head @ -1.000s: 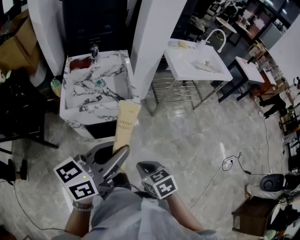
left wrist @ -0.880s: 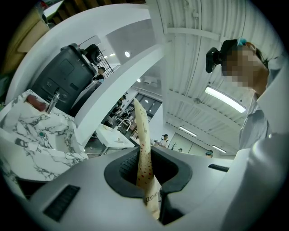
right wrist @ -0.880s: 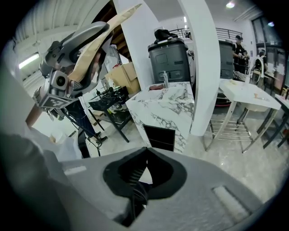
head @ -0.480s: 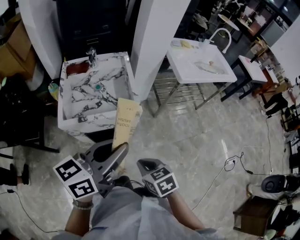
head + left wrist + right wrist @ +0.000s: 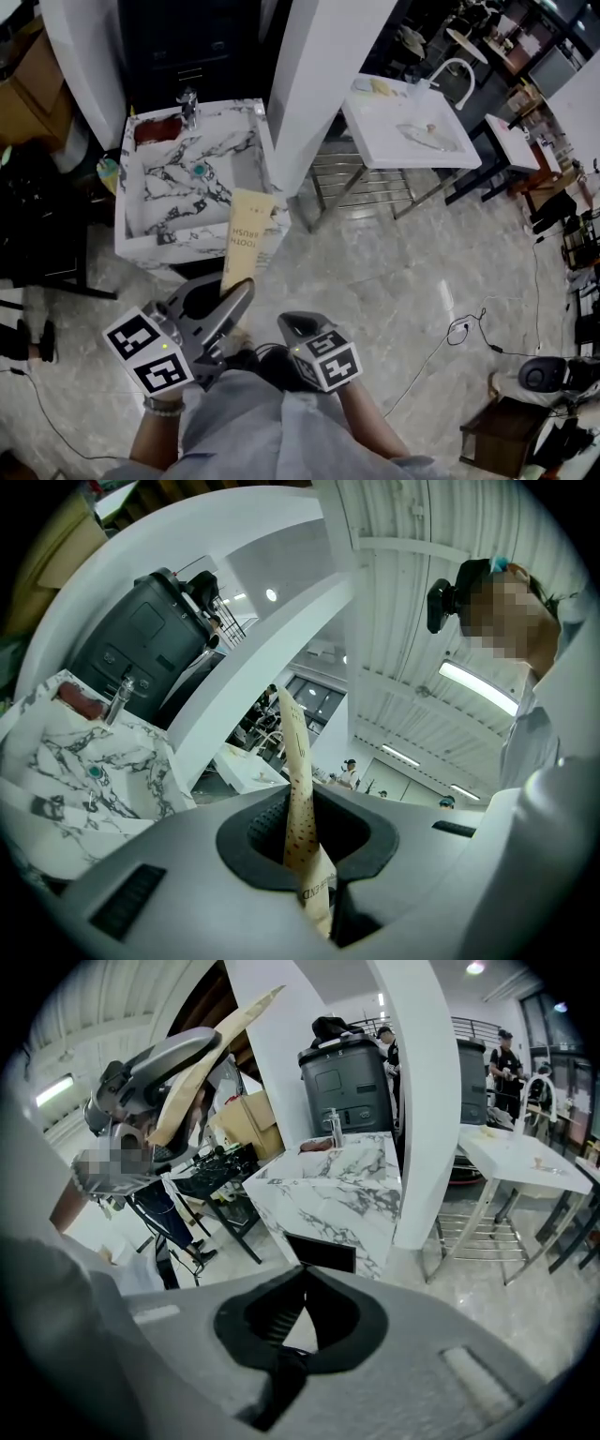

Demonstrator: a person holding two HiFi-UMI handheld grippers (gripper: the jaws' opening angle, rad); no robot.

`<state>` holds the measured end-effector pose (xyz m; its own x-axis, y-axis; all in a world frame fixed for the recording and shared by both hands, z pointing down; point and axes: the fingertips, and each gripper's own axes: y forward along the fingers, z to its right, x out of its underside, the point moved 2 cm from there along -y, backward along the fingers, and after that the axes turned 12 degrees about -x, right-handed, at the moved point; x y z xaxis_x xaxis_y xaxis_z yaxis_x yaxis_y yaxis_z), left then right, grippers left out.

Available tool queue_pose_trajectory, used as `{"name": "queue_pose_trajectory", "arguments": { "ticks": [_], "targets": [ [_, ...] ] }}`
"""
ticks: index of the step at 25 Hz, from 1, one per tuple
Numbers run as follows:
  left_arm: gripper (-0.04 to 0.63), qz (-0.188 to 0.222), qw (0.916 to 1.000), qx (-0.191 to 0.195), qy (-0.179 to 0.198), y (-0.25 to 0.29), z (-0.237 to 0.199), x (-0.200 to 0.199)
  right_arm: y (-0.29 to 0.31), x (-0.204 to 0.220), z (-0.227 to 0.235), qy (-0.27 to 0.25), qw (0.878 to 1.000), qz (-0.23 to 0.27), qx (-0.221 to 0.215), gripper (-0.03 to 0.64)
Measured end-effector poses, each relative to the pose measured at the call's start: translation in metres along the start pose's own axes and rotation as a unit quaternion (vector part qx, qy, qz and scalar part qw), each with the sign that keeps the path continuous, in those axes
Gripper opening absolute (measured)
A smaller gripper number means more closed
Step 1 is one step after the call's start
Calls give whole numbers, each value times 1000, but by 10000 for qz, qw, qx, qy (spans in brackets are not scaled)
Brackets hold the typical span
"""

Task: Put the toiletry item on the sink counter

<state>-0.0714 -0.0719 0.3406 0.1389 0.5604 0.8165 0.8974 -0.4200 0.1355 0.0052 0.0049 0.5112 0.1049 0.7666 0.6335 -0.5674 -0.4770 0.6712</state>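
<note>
A flat tan toothbrush carton (image 5: 246,234) stands up out of my left gripper (image 5: 234,298), whose jaws are shut on its lower end. Its top overlaps the front edge of the marble sink counter (image 5: 155,234) in the head view. In the left gripper view the carton (image 5: 298,789) rises edge-on between the pads, with the marble counter (image 5: 56,761) off to the left. My right gripper (image 5: 292,328) hangs low beside the left, shut and empty. The right gripper view shows the carton (image 5: 211,1058) held high at upper left and the counter (image 5: 347,1185) ahead.
A chrome faucet (image 5: 189,105) and a reddish item sit at the counter's back. A white pillar (image 5: 314,84) stands right of it, then a white sink table (image 5: 412,131) on a metal frame. A cable (image 5: 459,328) lies on the tiled floor. Dark furniture crowds the left.
The carton's top has crept slightly up over the counter's front edge. Both grippers keep the same places and grips.
</note>
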Motion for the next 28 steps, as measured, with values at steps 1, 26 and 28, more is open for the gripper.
{"name": "queue_pose_trajectory", "arguments": {
  "ticks": [1,26,28],
  "targets": [
    [44,-1,10000,-7,-11,-1,-1,0,0,0,1,-1,10000,21,20,-3],
    [44,124,9997,-186,84,41,-5,-20,-21,-16,55,89,9996,166,216,-3],
    [44,127,9994,-284,136,48,-7,-23,-18,-24,66,56,9998,130,137,-2]
  ]
}}
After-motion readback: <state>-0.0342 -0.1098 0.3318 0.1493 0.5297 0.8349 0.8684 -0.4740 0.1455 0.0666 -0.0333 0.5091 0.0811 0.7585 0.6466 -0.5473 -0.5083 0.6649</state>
